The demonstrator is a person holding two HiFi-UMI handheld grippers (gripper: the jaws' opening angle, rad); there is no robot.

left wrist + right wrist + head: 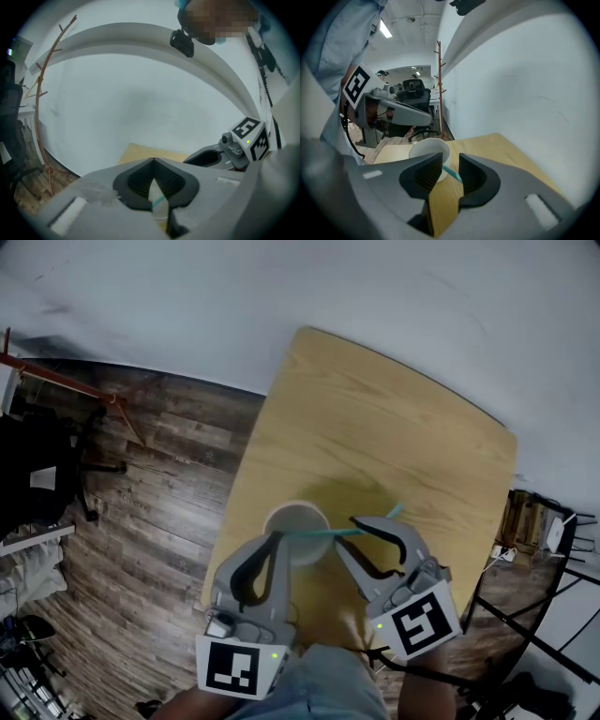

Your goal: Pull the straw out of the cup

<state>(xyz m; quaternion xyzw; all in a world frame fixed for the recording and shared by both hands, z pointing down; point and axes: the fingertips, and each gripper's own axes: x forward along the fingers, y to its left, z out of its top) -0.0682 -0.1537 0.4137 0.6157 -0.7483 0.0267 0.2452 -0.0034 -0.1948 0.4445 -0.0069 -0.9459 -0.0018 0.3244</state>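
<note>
A white cup (296, 521) stands near the front edge of the wooden table (375, 427). A teal straw (328, 532) leans out of it to the right. My left gripper (275, 538) is at the cup's left rim, its tips together on the wall. In the left gripper view the cup (158, 208) and straw (159, 201) show in the gap below the closed tips (153, 161). My right gripper (349, 533) is open, one jaw on each side of the straw without pressing it. In the right gripper view the straw (451, 173) runs from the cup (429, 149) between the jaws (449, 164).
Dark plank floor (159, 474) lies left of the table, with a black office chair (37, 474) and a reddish coat stand (438, 89). A white wall runs behind the table. A black metal frame (525, 615) stands at the right.
</note>
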